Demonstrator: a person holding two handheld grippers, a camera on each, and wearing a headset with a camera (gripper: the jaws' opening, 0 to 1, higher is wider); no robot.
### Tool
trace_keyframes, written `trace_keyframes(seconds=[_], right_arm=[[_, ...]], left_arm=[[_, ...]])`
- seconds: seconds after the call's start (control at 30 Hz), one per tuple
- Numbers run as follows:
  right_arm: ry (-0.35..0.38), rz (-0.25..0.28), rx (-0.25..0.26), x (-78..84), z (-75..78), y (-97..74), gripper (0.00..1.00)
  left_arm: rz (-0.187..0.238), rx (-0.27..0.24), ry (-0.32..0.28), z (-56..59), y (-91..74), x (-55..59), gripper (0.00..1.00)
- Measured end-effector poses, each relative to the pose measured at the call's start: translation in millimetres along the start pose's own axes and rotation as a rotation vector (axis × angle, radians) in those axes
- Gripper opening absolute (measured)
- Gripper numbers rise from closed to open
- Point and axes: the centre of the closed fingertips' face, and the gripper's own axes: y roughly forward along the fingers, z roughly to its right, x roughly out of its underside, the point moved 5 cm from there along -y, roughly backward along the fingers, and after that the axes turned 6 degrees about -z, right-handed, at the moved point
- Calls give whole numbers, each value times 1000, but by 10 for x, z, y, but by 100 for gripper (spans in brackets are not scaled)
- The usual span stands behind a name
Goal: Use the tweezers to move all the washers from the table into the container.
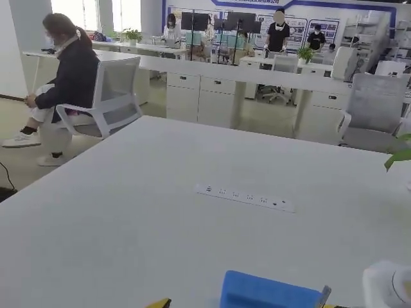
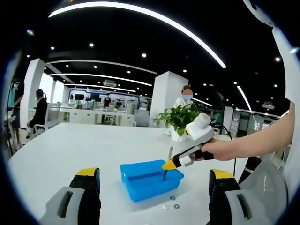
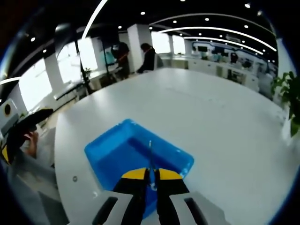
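The container (image 2: 150,178) sits on the bench (image 1: 128,224), close to its near edge. Washers (image 2: 165,206) lie on the bench just beside the container, on the side away from the potted plant (image 2: 180,117), which stands toward the right edge. The tweezers (image 2: 168,161) dip into the container. Behind it, mid-bench, lies a power strip (image 1: 245,197). A chair (image 1: 109,96) stands beyond the far left corner.

Bright, even office light from ceiling strips (image 2: 154,18) and spot lamps (image 2: 144,55), with windows (image 1: 80,9) blown out white. The table (image 1: 128,231) carries only soft, faint shadows. Both gripper views bow strongly toward their edges; the head view looks slightly soft, perhaps from motion.
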Motion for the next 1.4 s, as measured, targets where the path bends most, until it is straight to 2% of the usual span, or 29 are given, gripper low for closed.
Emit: trace_keyframes(seconds=[0.07, 0.2, 0.4, 0.63, 0.8, 0.87, 1.0, 1.13, 1.33, 1.4], right_arm=[[-6, 17, 14, -29, -24, -49, 4], [14, 77, -4, -116, -120, -189, 4], [23, 118, -40, -163, -330, -386, 4], [36, 144, -88, -148, -563, -524, 4], [40, 127, -133, -40, -729, -530, 4], [51, 103, -149, 46, -772, -488, 4], [107, 44, -178, 256, -807, -358, 4], [136, 14, -207, 366, -841, -267, 4], [164, -18, -221, 448, -854, -220, 4], [167, -22, -219, 455, -855, -219, 4]], left_arm=[[-5, 1, 3, 4, 2, 8, 99], [-15, 2, 11, 12, 2, 20, 99], [-19, 3, 11, 16, -1, 27, 99], [-31, 4, 14, 20, 2, 41, 96], [-24, 12, 13, 34, 3, 26, 96], [-30, 10, 11, 31, 5, 34, 96], [-37, 13, 14, 39, 9, 41, 96], [-41, 16, 11, 42, 13, 49, 96], [-45, 16, 9, 38, 15, 56, 96], [-49, 30, 4, 56, 20, 61, 97]])
